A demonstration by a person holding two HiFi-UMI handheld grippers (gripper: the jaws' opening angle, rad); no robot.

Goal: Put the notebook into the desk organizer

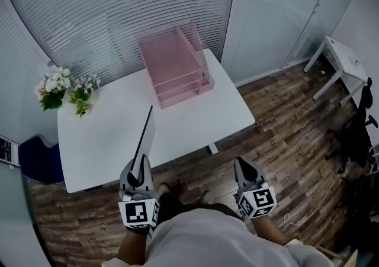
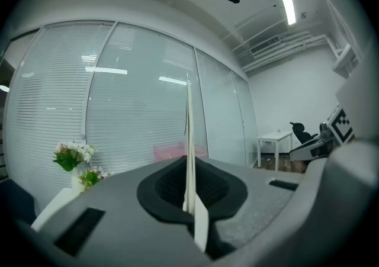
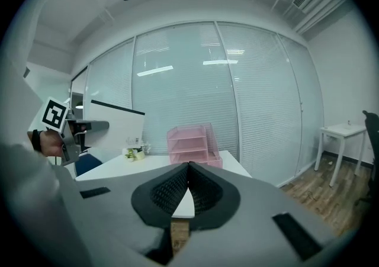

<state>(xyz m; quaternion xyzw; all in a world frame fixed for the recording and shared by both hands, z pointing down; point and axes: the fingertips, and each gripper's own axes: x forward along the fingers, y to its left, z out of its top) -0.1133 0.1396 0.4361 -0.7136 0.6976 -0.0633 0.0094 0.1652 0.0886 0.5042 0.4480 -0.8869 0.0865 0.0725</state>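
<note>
My left gripper (image 1: 141,166) is shut on the notebook (image 1: 145,137), a thin white book with a dark edge held upright and edge-on over the table's near edge. In the left gripper view the notebook (image 2: 189,141) rises straight up from between the pads. The pink mesh desk organizer (image 1: 175,69) stands at the far side of the white table (image 1: 195,124), well beyond the notebook. My right gripper (image 1: 244,169) hangs shut with nothing in it, off the table's front right corner. In the right gripper view the organizer (image 3: 190,141) lies ahead, and the notebook (image 3: 116,124) is at the left.
Two small pots of flowers (image 1: 63,89) sit at the table's far left corner. A small white side table (image 1: 343,61) and a black office chair (image 1: 359,129) stand on the wood floor to the right. Blinds cover the glass wall behind.
</note>
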